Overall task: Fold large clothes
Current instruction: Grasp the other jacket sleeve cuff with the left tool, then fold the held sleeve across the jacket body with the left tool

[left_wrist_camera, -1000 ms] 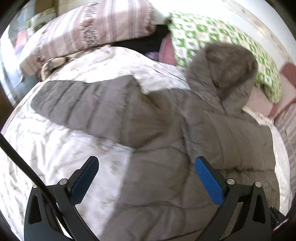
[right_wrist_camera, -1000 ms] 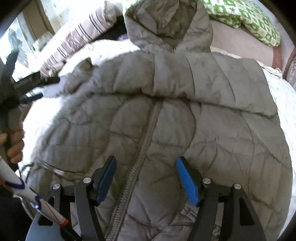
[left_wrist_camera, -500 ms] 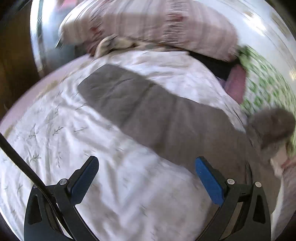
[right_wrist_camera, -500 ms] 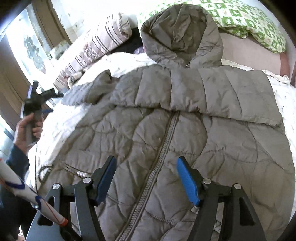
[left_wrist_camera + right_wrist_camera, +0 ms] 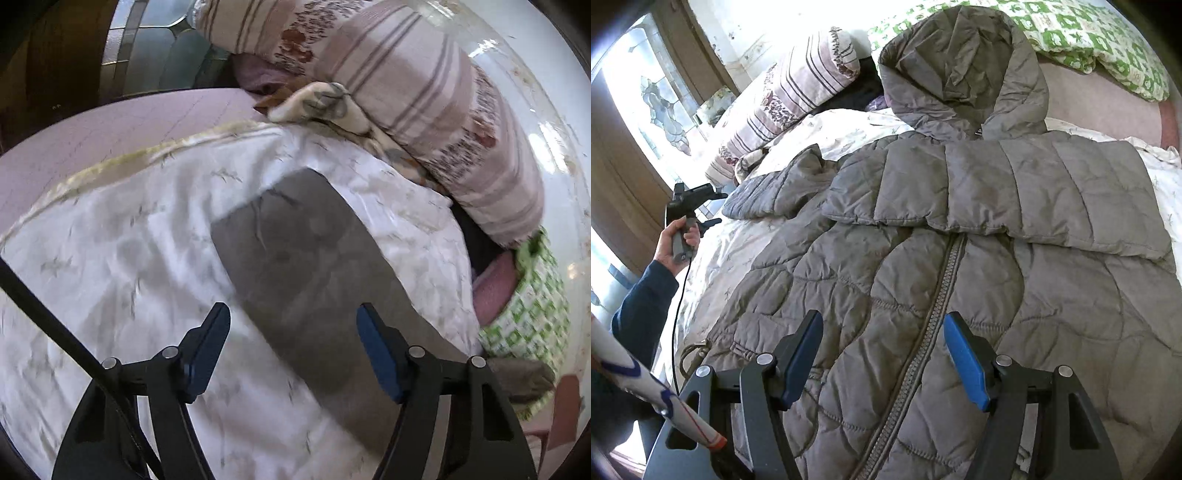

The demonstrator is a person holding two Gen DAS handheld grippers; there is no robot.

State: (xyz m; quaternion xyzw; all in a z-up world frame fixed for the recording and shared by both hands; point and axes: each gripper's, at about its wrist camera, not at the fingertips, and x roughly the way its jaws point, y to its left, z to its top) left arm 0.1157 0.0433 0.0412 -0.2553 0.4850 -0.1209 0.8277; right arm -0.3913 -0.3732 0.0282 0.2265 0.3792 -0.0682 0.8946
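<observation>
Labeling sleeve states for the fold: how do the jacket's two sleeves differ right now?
The left sleeve lies stretched out sideways onto the white quilt, clear of the jacket body; the right sleeve is folded across the chest, just below the hood. The left sleeve has the left gripper near its cuff, jaws just closing with nothing gripped; no gripper is at the right sleeve. Both are the same grey quilted fabric.
</observation>
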